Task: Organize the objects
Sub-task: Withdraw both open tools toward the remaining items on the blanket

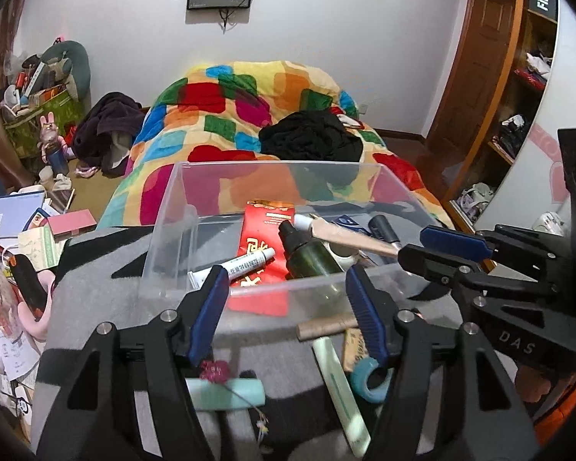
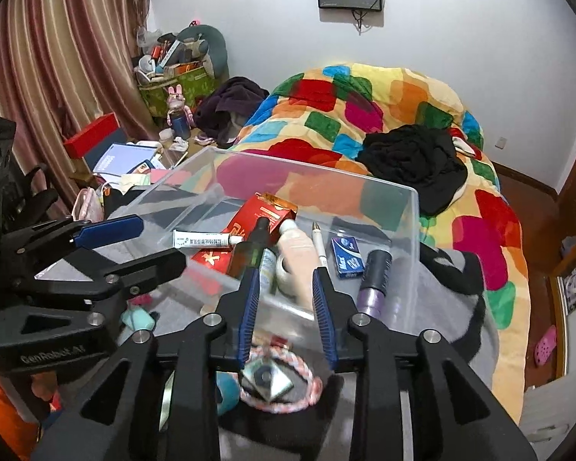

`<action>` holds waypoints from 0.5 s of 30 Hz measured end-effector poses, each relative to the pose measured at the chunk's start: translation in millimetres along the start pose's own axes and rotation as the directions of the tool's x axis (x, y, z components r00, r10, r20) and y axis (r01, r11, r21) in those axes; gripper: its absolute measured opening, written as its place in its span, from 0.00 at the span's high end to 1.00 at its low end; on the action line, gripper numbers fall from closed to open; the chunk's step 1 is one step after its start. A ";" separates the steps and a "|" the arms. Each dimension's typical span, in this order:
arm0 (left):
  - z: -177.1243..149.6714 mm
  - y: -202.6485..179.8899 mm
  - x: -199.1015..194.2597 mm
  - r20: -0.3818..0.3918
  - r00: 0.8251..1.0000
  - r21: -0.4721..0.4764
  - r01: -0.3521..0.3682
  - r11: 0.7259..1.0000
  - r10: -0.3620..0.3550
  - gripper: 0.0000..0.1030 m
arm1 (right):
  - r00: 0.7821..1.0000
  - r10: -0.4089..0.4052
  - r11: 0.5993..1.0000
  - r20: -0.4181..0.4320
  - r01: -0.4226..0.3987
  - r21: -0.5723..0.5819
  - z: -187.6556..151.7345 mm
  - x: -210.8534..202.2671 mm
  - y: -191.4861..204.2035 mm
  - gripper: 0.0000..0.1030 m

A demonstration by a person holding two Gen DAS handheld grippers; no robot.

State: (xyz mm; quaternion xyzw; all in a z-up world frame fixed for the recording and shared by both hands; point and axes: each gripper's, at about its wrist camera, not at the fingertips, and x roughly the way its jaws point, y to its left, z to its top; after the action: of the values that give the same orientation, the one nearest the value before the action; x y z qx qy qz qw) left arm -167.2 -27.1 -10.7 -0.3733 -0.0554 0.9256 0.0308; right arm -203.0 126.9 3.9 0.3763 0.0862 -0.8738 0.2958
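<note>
Left tongs (image 1: 288, 280) jaws well apart, nothing between the pads, hovering just short of the near wall of the clear plastic bin (image 1: 165, 230). Right tongs (image 2: 286, 272) jaws part open, narrower than the left, nothing gripped; tips sit at the bin's near rim, pink tube (image 2: 299, 253) and green bottle (image 2: 245, 257) lying in the bin just past the tips. Also in the bin ahead of both tongs: white ointment tube (image 1: 245, 263), red packet (image 1: 265, 230), blue box (image 2: 347, 257) and purple-black cylinder (image 2: 372, 280) off to the right tongs' right side. Below the left tongs, outside the bin on the grey cloth: tan stick (image 1: 326, 326), pale green tube (image 1: 341, 388), teal tape roll (image 1: 372, 380), mint case (image 1: 226, 393). Under the right tongs: braided pink-white ring (image 2: 276, 384) around a shiny square piece. Colourful blanket (image 1: 249, 107) beyond the bin.
</note>
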 end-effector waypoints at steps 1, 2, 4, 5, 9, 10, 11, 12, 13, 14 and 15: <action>-1.0 -0.5 -3.6 0.004 1.000 0.000 0.001 1.000 -0.001 0.35 | 1.000 0.000 1.000 0.004 0.000 0.003 -1.6 -3.1 -0.1 0.69; -2.7 -1.0 -8.6 0.011 1.000 0.001 0.002 1.000 -0.002 0.34 | 1.000 -0.001 1.000 0.010 0.001 0.007 -4.1 -7.4 -0.5 0.68; -5.1 -2.2 -15.6 0.021 1.000 0.004 -0.003 1.000 0.003 0.28 | 1.000 -0.005 1.000 0.020 0.004 0.016 -8.5 -15.5 -1.4 0.62; -7.4 -2.6 -20.1 0.025 1.000 0.005 -0.004 1.000 0.003 0.24 | 1.000 -0.007 1.000 0.026 0.006 0.021 -10.6 -19.5 -2.1 0.61; -16.5 3.1 -32.1 0.033 0.999 -0.007 -0.005 1.000 0.005 0.17 | 0.998 -0.038 0.999 0.050 0.037 0.032 -19.8 -34.6 -4.6 0.54; -18.7 5.7 -33.5 0.030 1.000 -0.013 -0.004 1.000 0.004 0.16 | 0.998 -0.039 0.999 0.053 0.037 0.036 -22.0 -37.4 -5.0 0.51; -22.6 8.8 -35.7 0.024 1.000 -0.022 -0.004 1.000 0.004 0.16 | 0.998 -0.038 0.999 0.056 0.035 0.042 -24.1 -40.1 -6.0 0.50; -25.7 11.2 -37.1 0.019 1.000 -0.026 -0.006 1.000 0.006 0.16 | 0.998 -0.036 0.998 0.057 0.034 0.046 -26.3 -42.3 -6.4 0.48; -29.0 13.4 -38.4 0.015 1.000 -0.028 -0.011 1.000 0.011 0.16 | 0.998 -0.037 0.998 0.057 0.034 0.049 -29.1 -44.2 -6.2 0.47; -33.2 15.6 -40.0 0.009 1.000 -0.027 -0.019 0.999 0.019 0.16 | 0.998 -0.038 0.998 0.057 0.035 0.051 -31.7 -45.6 -6.0 0.46; -36.3 17.4 -40.1 0.003 1.000 -0.027 -0.025 0.999 0.025 0.16 | 0.998 -0.037 0.998 0.055 0.035 0.052 -34.5 -46.7 -5.2 0.46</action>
State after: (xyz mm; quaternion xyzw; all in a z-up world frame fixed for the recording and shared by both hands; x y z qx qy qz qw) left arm -113.4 -45.4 -11.3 -0.3728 -0.0631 0.9257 0.0142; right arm -159.9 165.1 12.4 0.3573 0.0624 -0.8911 0.2726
